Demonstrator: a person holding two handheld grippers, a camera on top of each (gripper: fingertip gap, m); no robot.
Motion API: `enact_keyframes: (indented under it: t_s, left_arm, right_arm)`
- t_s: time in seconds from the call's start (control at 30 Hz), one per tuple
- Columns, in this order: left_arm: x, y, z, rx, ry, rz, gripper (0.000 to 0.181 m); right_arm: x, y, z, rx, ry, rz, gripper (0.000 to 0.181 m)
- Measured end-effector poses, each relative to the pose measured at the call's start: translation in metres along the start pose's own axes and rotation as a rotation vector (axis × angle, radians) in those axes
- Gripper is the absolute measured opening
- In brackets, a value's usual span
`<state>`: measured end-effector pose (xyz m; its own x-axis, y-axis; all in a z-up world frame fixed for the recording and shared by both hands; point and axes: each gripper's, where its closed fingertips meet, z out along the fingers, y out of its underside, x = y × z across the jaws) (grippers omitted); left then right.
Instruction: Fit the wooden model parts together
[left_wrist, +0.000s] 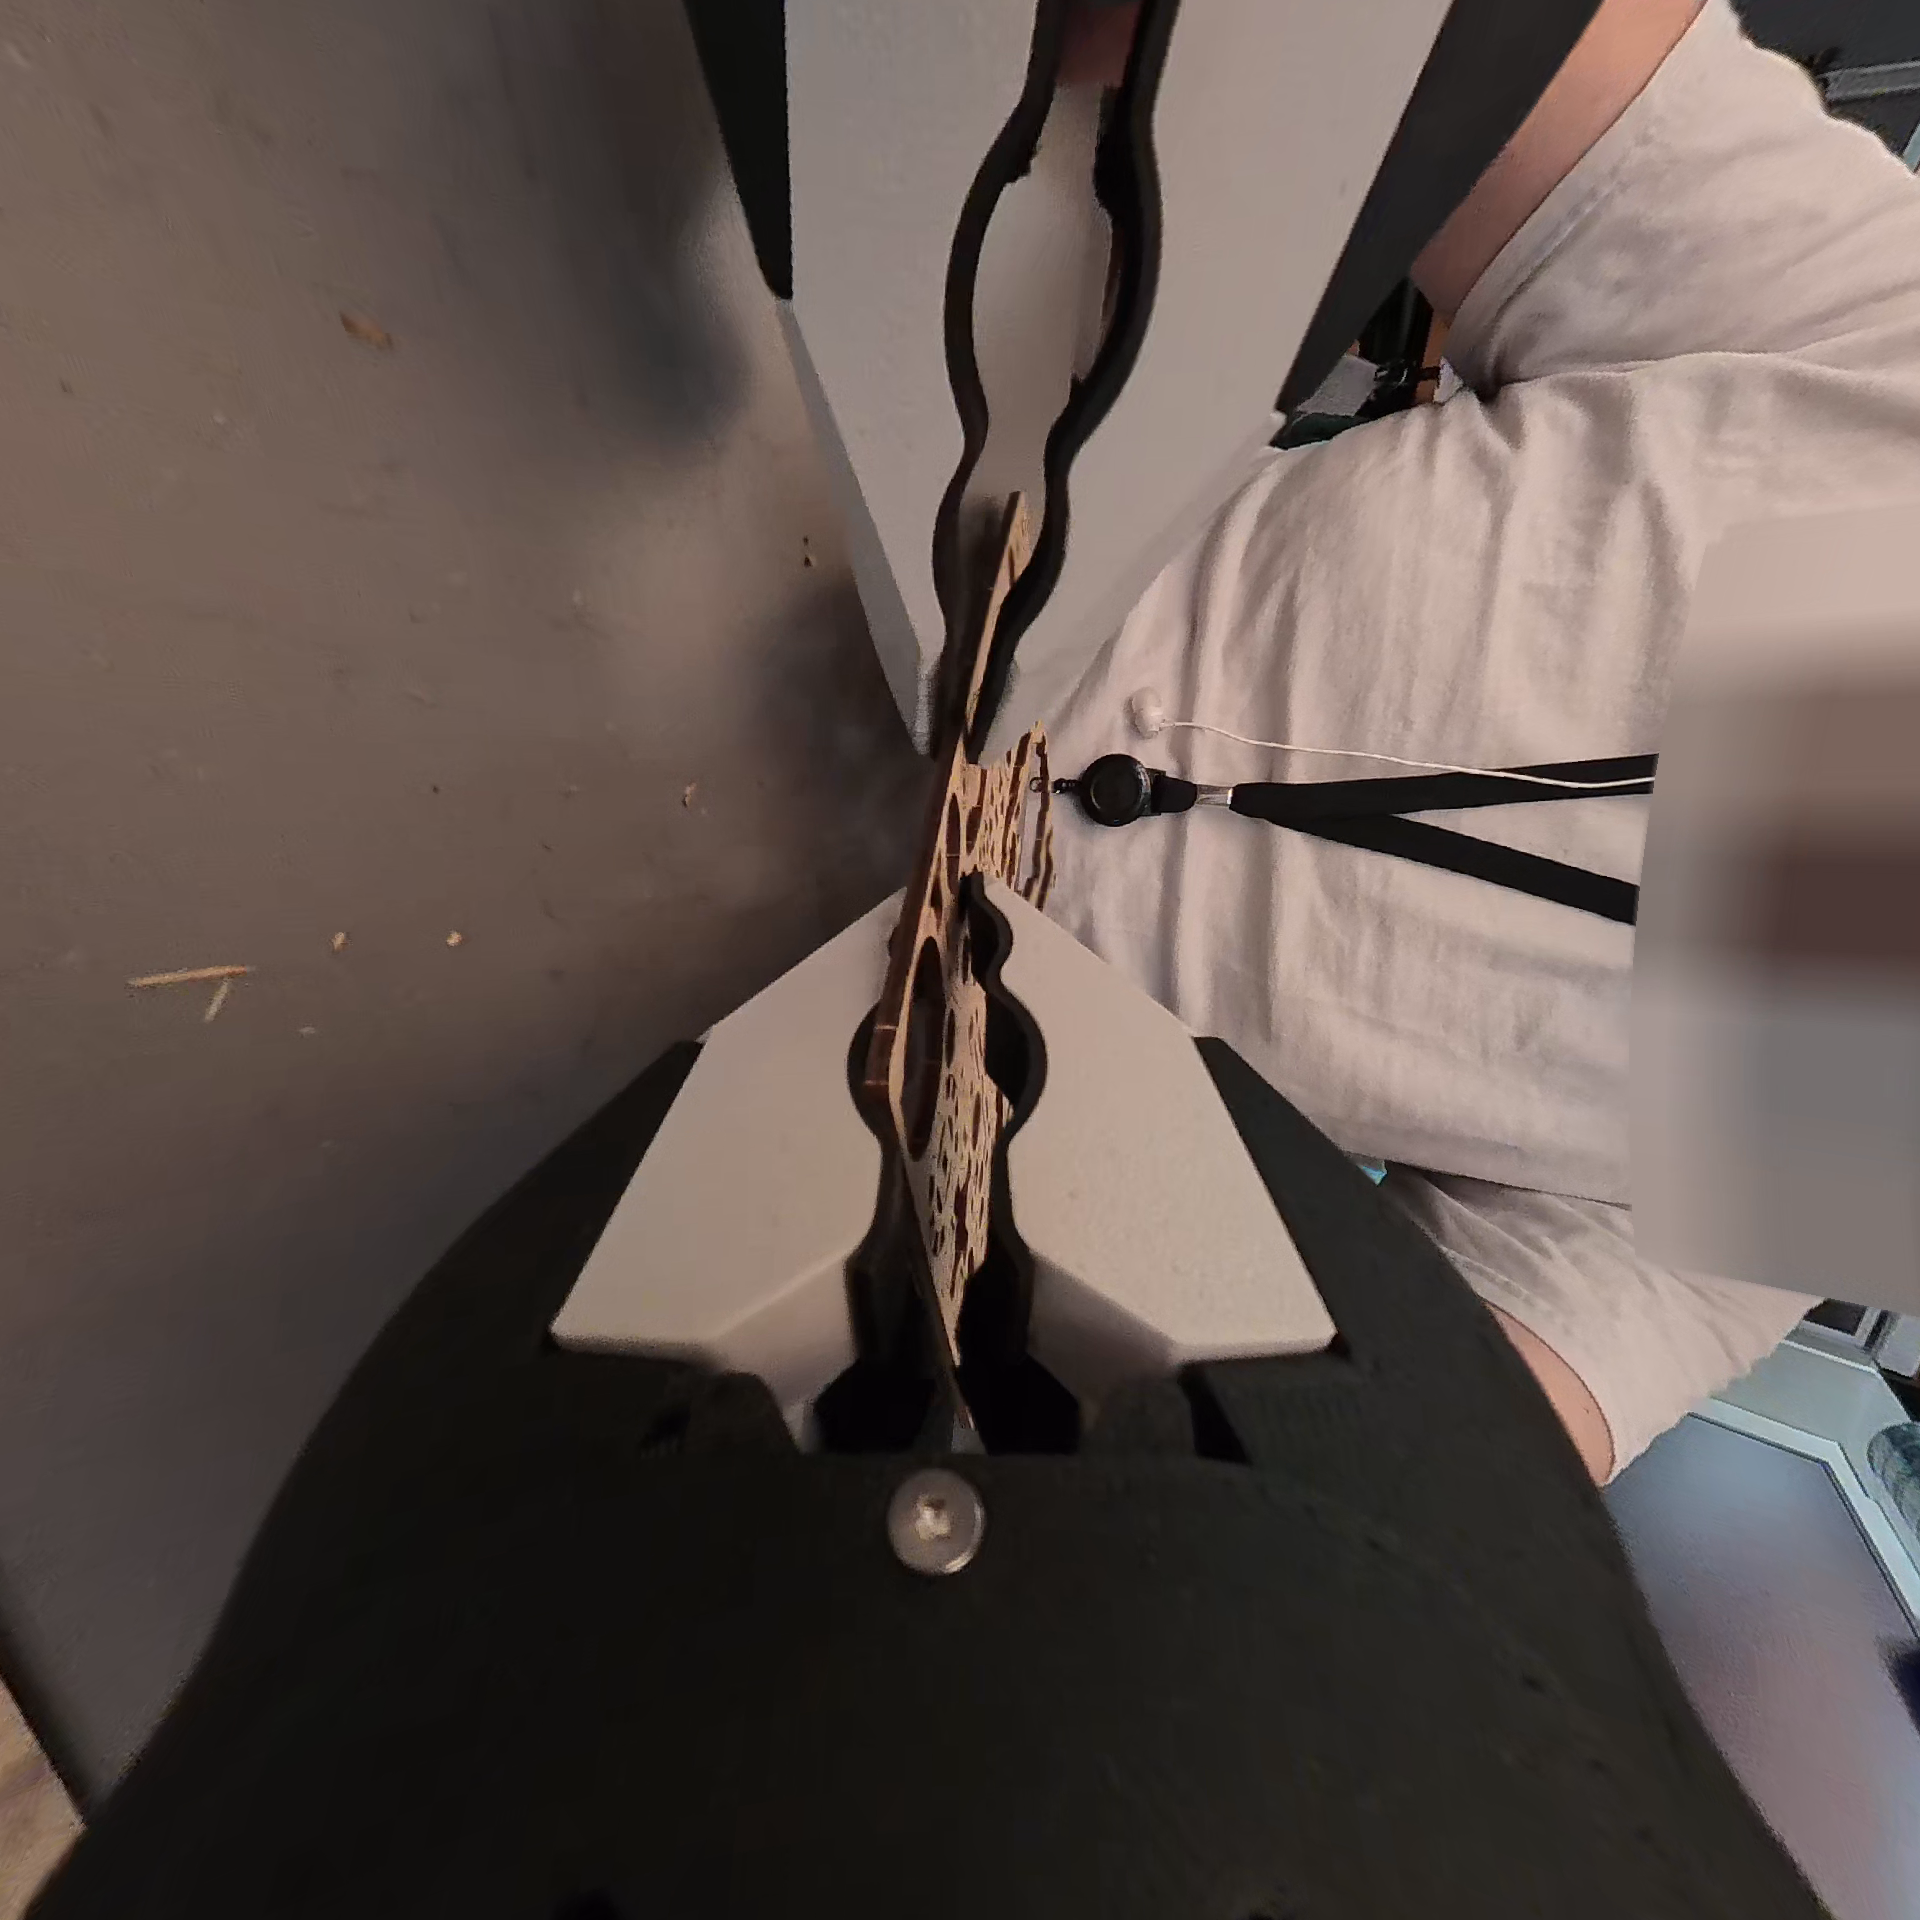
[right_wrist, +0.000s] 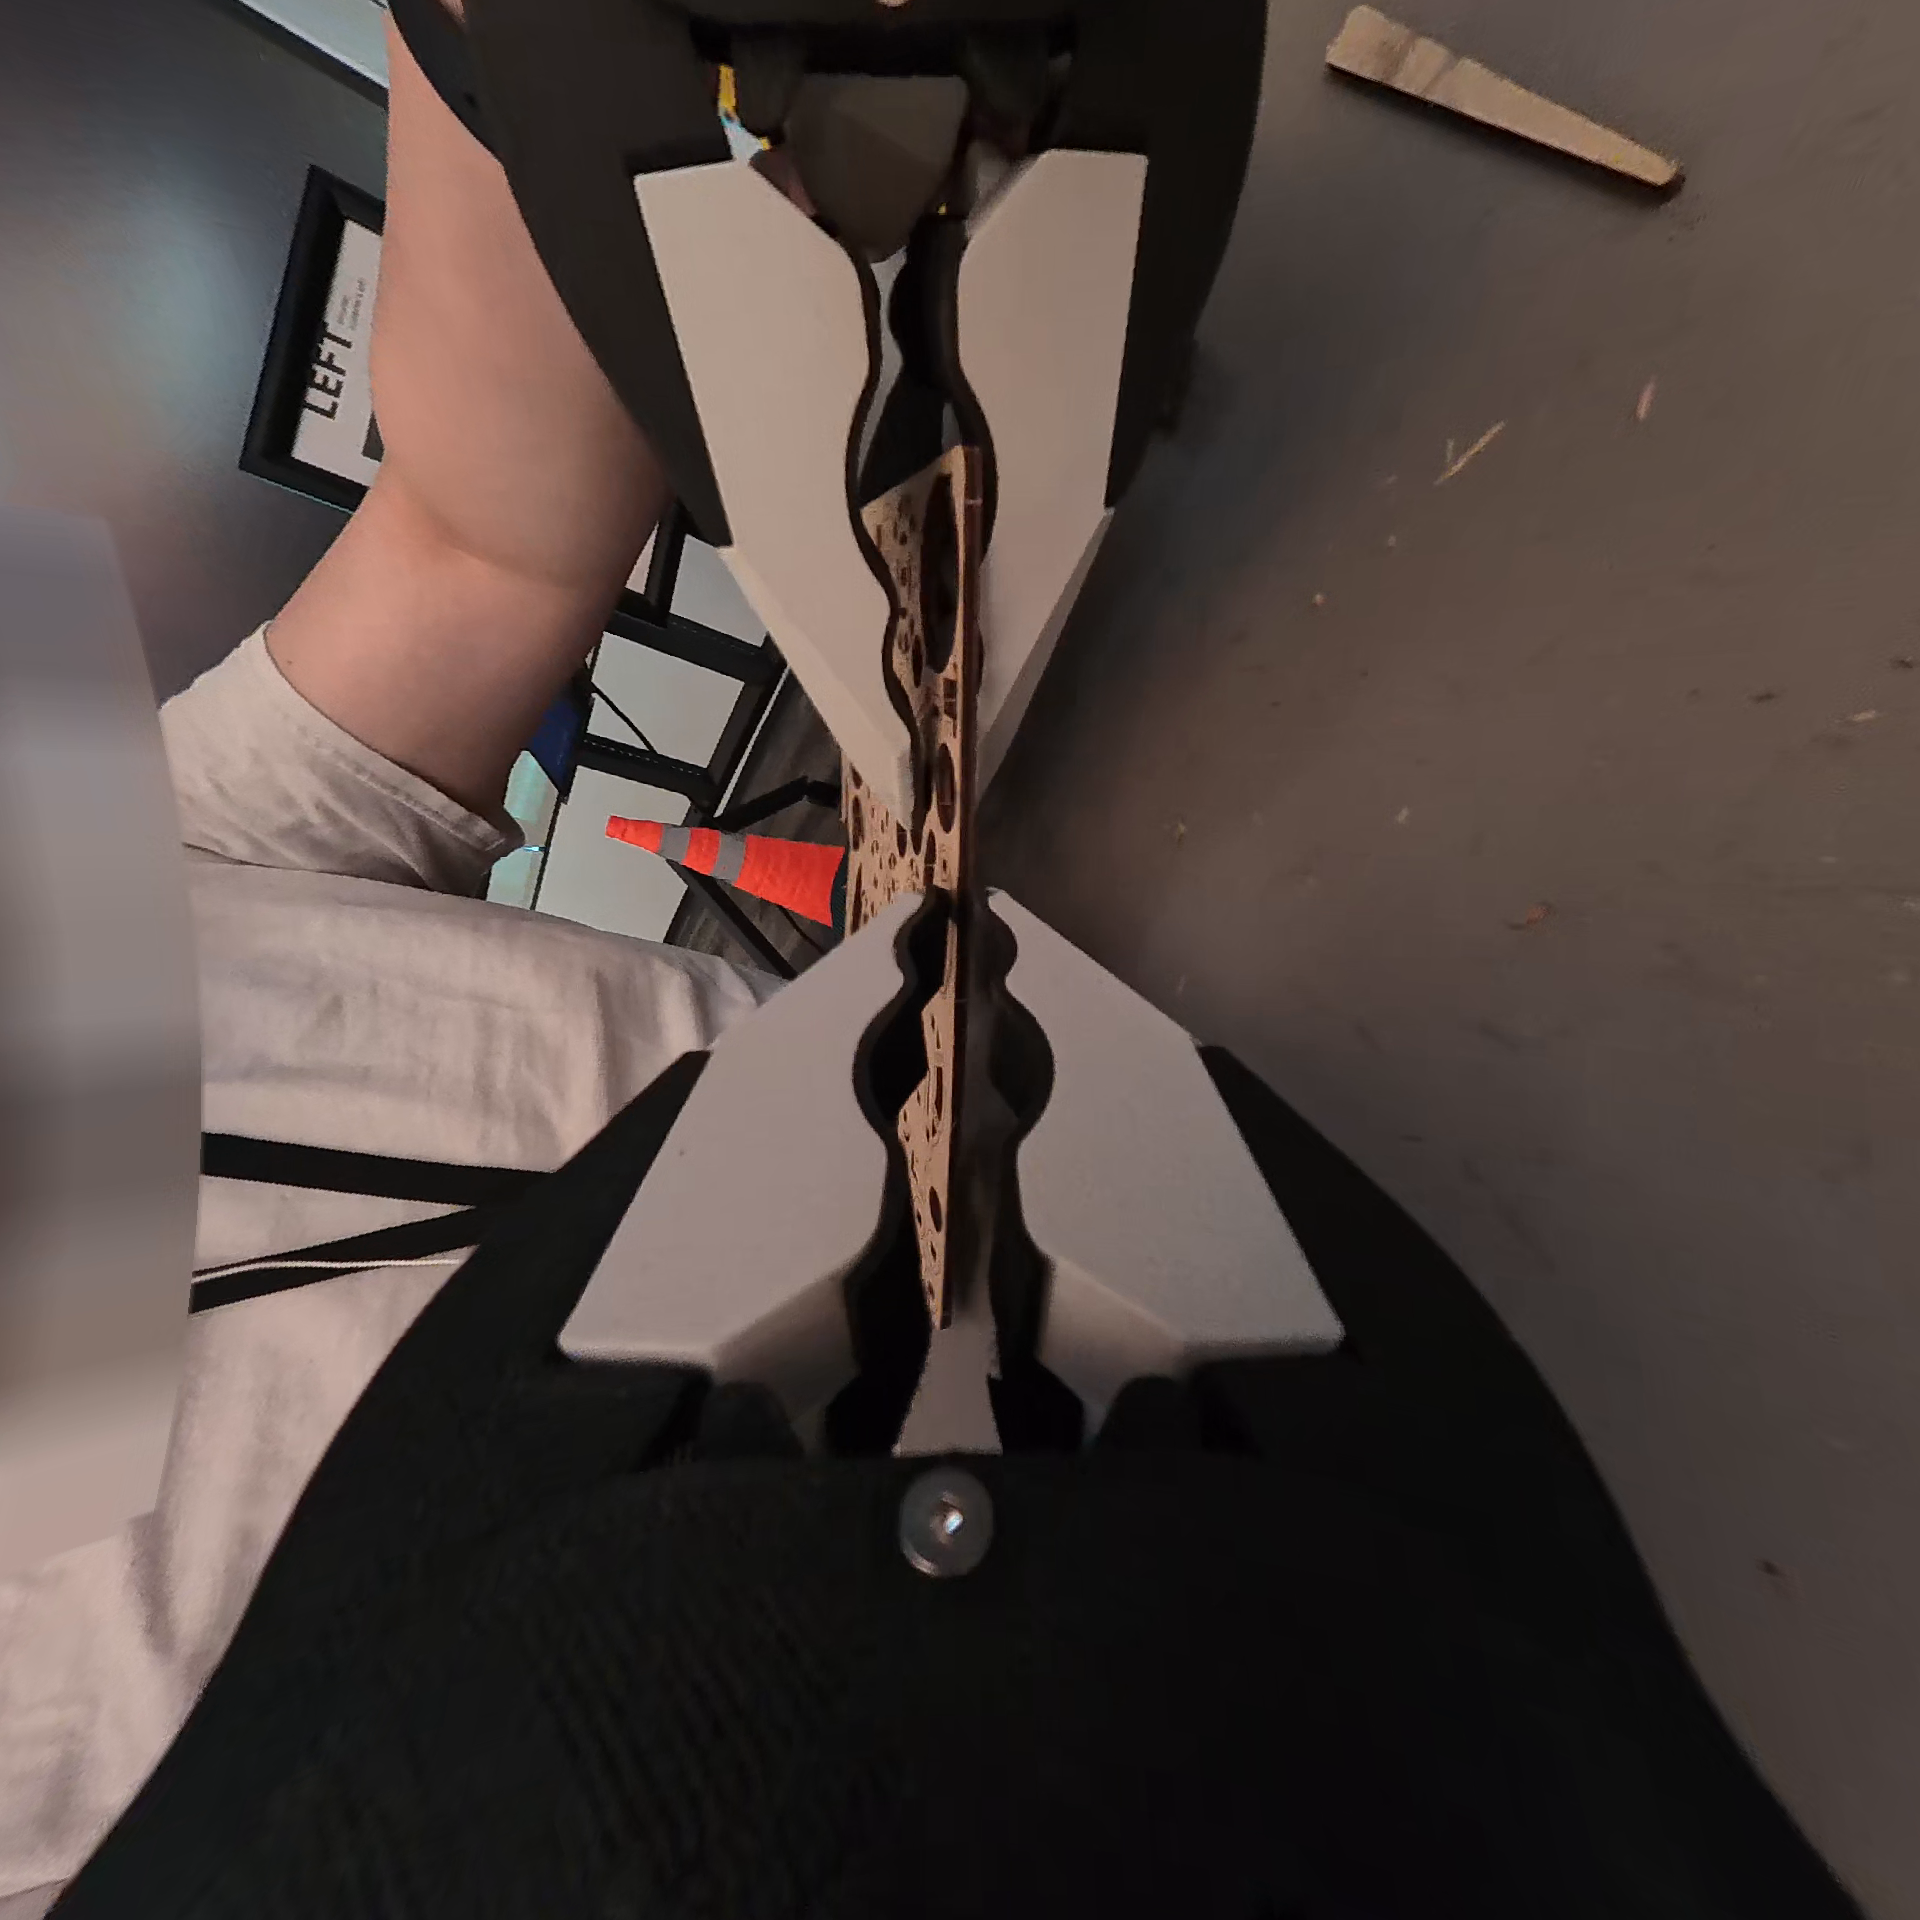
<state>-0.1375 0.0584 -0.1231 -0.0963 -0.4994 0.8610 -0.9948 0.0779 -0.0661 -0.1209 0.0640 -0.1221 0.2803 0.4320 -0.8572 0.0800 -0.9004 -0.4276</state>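
A thin pale wooden sheet with dark laser-cut holes is held above the grey table. My left gripper is shut on its near end. My right gripper comes in from the top, tip to tip with the left, and is shut on a wooden strip in line with the sheet. In the right wrist view the sheet shows nearly edge-on inside my right gripper. My left gripper is shut on the far part. I cannot tell whether this is one piece or two joined.
A loose wooden wedge lies on the table at the far right. Wood splinters are scattered on the surface. A person's torso in a white shirt with a black lanyard is close behind. An orange cone stands in the background. The grippers are tip to tip, or close to it.
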Motion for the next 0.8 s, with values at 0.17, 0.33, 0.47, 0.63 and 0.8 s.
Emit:
enact_keyframes:
  t_s: [0.17,0.33,0.47,0.63,0.8]
  left_arm:
    - [-0.002,0.003,0.002,0.005,-0.001,-0.022,0.003]
    - [-0.008,0.005,0.002,0.025,-0.021,-0.028,0.004]
    - [-0.010,0.007,0.003,0.029,-0.032,-0.032,0.004]
    - [-0.014,0.008,0.004,0.024,-0.037,-0.043,0.005]
    - [-0.017,0.008,0.005,0.019,-0.050,-0.048,0.005]
  right_arm:
    - [0.004,0.002,0.003,-0.039,0.062,-0.028,0.002]
    - [0.009,0.000,0.007,-0.025,0.097,-0.008,0.002]
    - [0.012,0.001,0.008,-0.027,0.127,-0.005,0.003]
    - [0.015,0.002,0.010,-0.027,0.144,0.005,0.003]
    - [0.018,0.002,0.010,-0.023,0.160,0.020,0.003]
